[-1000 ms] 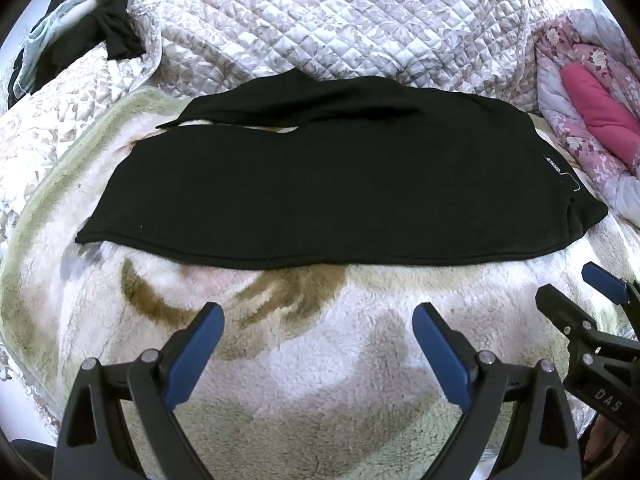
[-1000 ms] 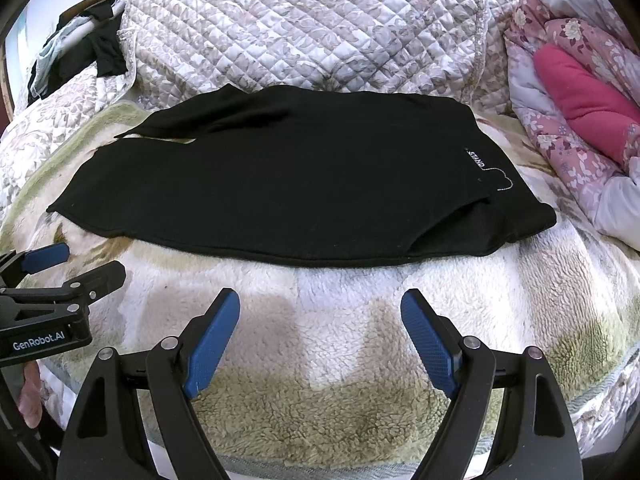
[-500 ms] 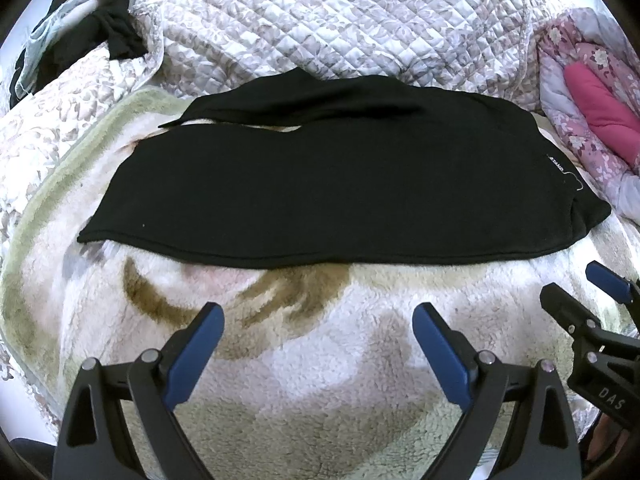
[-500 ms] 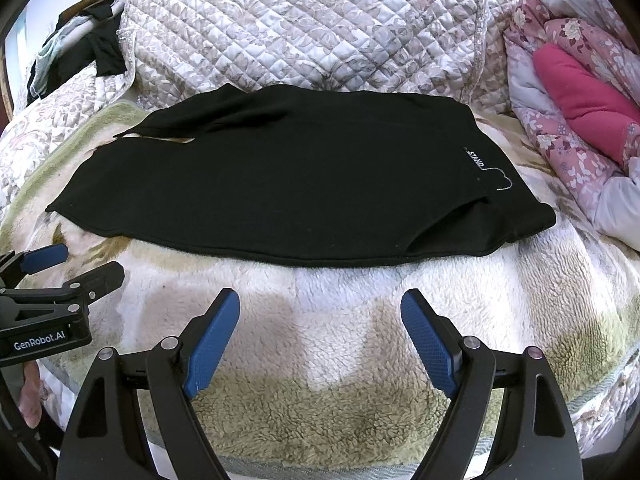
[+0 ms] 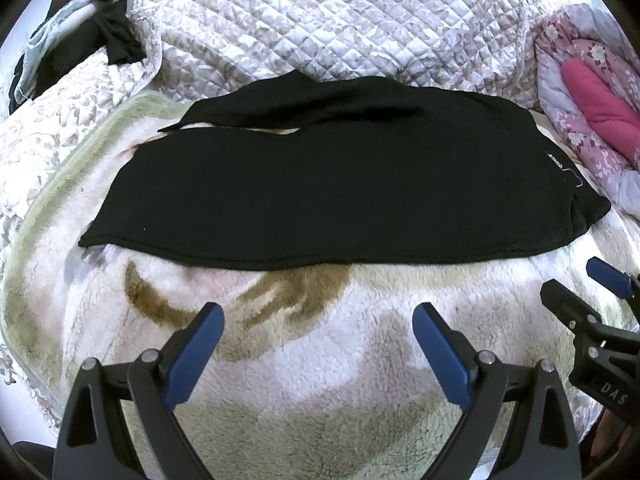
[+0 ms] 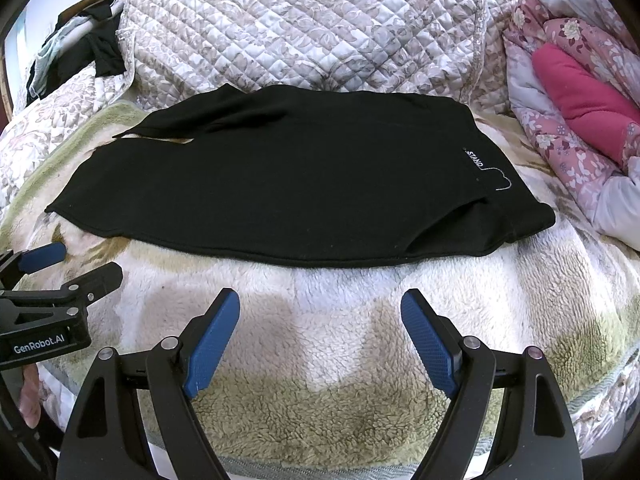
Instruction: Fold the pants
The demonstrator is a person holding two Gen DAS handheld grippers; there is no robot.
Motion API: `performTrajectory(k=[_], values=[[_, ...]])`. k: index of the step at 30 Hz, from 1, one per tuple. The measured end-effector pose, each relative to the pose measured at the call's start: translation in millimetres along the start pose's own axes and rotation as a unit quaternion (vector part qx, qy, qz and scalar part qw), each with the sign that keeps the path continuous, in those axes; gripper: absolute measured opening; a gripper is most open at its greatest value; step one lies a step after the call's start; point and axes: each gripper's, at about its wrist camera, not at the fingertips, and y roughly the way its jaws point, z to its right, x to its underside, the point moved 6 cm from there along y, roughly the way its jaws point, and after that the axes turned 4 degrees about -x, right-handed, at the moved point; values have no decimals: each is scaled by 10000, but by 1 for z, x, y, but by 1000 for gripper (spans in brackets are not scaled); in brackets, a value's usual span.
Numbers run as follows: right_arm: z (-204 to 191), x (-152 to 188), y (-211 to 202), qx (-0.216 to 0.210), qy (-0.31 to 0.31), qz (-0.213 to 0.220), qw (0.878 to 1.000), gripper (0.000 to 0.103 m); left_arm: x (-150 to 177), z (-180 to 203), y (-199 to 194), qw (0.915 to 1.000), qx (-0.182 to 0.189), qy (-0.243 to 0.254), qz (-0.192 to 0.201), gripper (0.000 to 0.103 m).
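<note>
Black pants point(image 5: 340, 184) lie flat across a fluffy cream blanket point(image 5: 320, 340), waistband with a white STAND label at the right, legs running left, the far leg partly bunched. They also show in the right wrist view point(image 6: 300, 184). My left gripper point(image 5: 318, 344) is open and empty, hovering over the blanket short of the pants' near edge. My right gripper point(image 6: 320, 332) is open and empty, also short of the near edge. Each gripper shows at the edge of the other's view: the right one point(image 5: 580, 296) and the left one point(image 6: 72, 268).
A quilted grey-white bedspread point(image 5: 340, 20) rises behind the pants. A pink floral duvet with a magenta roll point(image 6: 580, 96) lies at the right. Dark clothes point(image 5: 100, 40) are piled at the far left. The blanket's front edge point(image 6: 320, 468) is just below my right gripper.
Both grippers have stayed open. The left view has drifted slightly, so the pants sit a little lower in it; the right view is almost unchanged.
</note>
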Motion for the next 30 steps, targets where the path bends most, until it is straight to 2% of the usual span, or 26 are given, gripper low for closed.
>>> performTrajectory(k=[30], values=[[5,-1,2,2,89,3,10000,83,0,-6,0,9999,27,-135,52,97]])
